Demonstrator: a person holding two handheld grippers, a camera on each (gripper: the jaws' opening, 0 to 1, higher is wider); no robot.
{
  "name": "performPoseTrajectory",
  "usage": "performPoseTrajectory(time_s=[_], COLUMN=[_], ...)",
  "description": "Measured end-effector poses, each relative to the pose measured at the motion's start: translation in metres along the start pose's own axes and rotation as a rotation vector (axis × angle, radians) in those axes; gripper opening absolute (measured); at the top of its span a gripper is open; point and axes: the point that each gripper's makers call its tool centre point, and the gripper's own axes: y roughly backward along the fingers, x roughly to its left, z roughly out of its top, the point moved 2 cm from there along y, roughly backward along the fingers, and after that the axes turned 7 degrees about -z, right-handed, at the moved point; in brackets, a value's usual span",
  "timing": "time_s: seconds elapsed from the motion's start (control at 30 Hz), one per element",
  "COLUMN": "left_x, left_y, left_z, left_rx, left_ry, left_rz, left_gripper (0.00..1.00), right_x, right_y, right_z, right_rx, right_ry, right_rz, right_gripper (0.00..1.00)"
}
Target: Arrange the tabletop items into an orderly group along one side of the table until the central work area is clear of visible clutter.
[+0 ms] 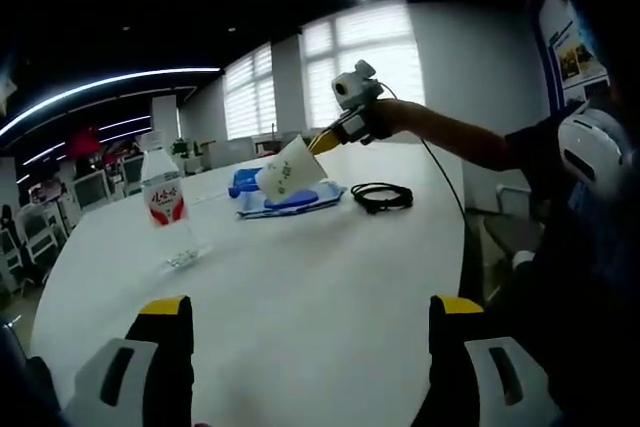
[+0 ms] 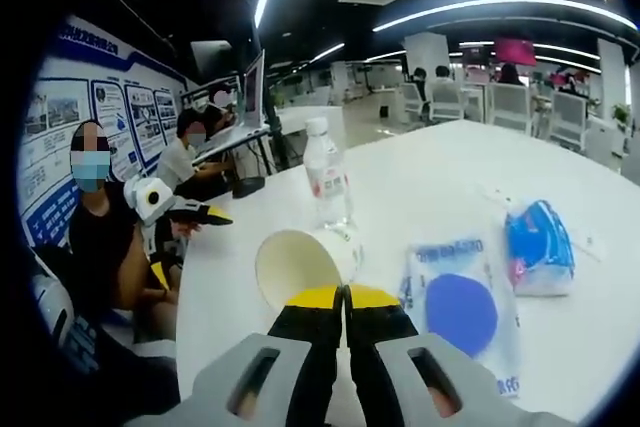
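Right tongs (image 2: 345, 299) pinch the paper cup's (image 2: 300, 265) rim.

White table (image 1: 330, 277) carries bottle (image 1: 166, 209), wipes packs (image 1: 290, 197), black cable (image 1: 382, 196).

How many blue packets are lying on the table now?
2. The flat wipes packet lies right of the paper cup; the crumpled tissue packet lies beside it, farther right. Others could be hidden.

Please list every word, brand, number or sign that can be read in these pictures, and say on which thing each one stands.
No text can be read clearly.
Water bottle: red label with white characters, too blurred to read.
Paper cup: small green marks, unreadable.
Wipes pack: blue print, too small to read.
Blue tissue pack: print blurred.
Wall posters: text too small.
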Motion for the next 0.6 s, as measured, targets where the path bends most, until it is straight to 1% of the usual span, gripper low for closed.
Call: performPoseTrajectory(time_s=[0.5, 0.53, 0.6], left_x=[0.0037, 0.0047, 0.0045], left_y=[0.0006, 0.0010, 0.0012], left_z=[-0.0047, -0.0052, -0.0055], left_rx=[0.007, 0.008, 0.008], left_ry=[0.012, 0.012, 0.013], left_rz=[0.015, 0.020, 0.020], left_gripper=[0.98, 0.98, 0.98], right_x=[-0.0057, -0.0034, -0.0042], right_y=[-0.0051, -0.0062, -0.0071], right_z=[0.0035, 0.0020, 0.0021], right_rx=[0.002, -0.001, 0.001], right_ry=[-0.032, -0.051, -0.058], right_rz=[0.015, 0.024, 0.025], right_gripper=[0.00, 0.00, 0.00])
